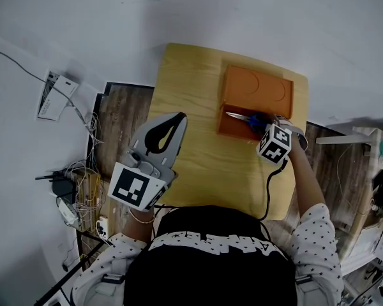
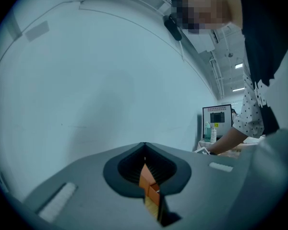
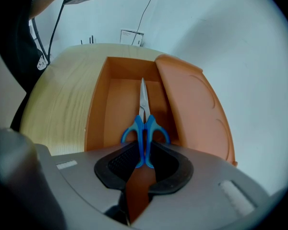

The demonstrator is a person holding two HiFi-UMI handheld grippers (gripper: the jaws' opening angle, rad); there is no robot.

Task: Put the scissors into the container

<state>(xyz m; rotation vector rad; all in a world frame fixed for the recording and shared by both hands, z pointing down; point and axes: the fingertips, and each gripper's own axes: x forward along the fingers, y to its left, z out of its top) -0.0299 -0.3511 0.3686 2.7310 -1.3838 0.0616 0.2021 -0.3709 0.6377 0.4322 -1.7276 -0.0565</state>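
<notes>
The scissors (image 3: 144, 128) are clamped by the blue handles in the right hand-held gripper (image 3: 144, 153), blades pointed into the open container (image 3: 97, 121) on the counter (image 3: 57, 104); only release seems left. The left hand-held gripper (image 2: 145, 166) is closed, empty.

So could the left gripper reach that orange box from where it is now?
Probably yes. The left gripper hangs shut over the table edge, and bare wood lies between it and the orange box. Only the right gripper, holding the scissors at the open compartment, crowds that side.
</notes>
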